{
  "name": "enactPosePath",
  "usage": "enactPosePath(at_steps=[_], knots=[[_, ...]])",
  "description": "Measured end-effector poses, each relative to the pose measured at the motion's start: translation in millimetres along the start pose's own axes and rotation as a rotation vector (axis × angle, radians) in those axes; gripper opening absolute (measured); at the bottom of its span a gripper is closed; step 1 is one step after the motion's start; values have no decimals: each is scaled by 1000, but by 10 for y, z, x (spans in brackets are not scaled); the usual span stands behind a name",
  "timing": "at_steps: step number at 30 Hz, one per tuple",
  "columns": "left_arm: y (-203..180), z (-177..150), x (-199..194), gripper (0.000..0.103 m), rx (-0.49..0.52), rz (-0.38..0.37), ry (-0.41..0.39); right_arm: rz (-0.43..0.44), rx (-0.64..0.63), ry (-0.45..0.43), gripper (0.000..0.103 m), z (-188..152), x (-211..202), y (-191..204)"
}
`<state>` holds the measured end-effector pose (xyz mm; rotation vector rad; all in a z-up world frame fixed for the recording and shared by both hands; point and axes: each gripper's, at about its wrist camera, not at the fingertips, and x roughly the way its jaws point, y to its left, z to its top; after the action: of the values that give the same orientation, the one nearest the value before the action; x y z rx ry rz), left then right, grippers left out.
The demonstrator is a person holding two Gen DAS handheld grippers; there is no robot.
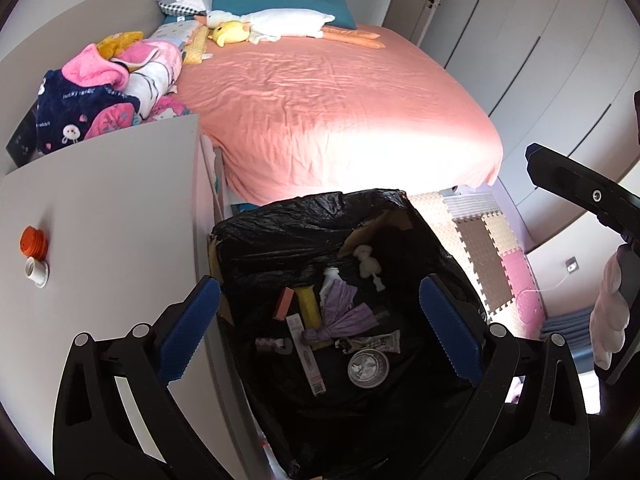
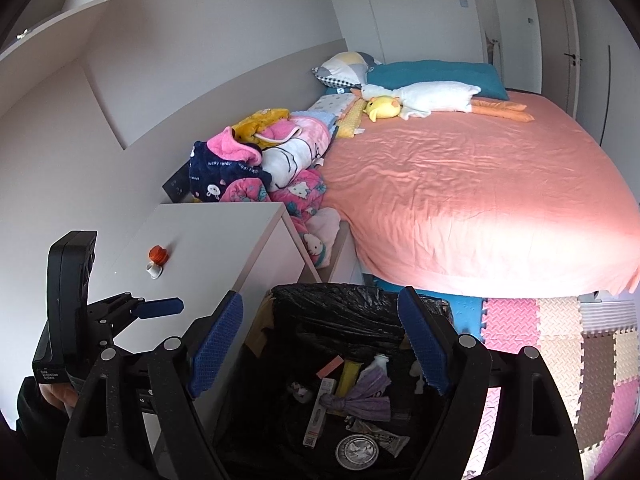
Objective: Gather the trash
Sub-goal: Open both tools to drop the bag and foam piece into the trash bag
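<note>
A bin lined with a black bag (image 1: 280,236) stands on the floor between the bedside cabinet and the bed; it also shows in the right wrist view (image 2: 340,308). Inside lie several pieces of trash: a purple cloth (image 1: 344,316), a silver lid (image 1: 368,368), a yellow stick (image 1: 310,304), a white bottle (image 1: 330,280). An orange cap (image 1: 33,241) and a small white cap (image 1: 36,273) sit on the cabinet top (image 1: 112,208). My left gripper (image 1: 320,332) is open and empty above the bin. My right gripper (image 2: 320,344) is open and empty above the bin too.
A bed with a pink sheet (image 1: 328,104) lies behind the bin, with plush toys (image 1: 272,26) and a pile of blankets (image 1: 104,92). Foam floor mats (image 1: 492,256) cover the floor at right. Wardrobe doors (image 1: 520,40) line the right wall.
</note>
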<state>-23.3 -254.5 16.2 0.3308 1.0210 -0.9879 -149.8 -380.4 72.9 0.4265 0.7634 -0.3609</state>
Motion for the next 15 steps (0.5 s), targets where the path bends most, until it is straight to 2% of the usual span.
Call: enactPosePath(at_steps=[8,15], knots=[[179,-66,-56,96,-44,32,-4,30,-35,19,80,0,137,178],[505,-170,-146,96,-136,82,-25,62,-83,46,80,23,307,412]])
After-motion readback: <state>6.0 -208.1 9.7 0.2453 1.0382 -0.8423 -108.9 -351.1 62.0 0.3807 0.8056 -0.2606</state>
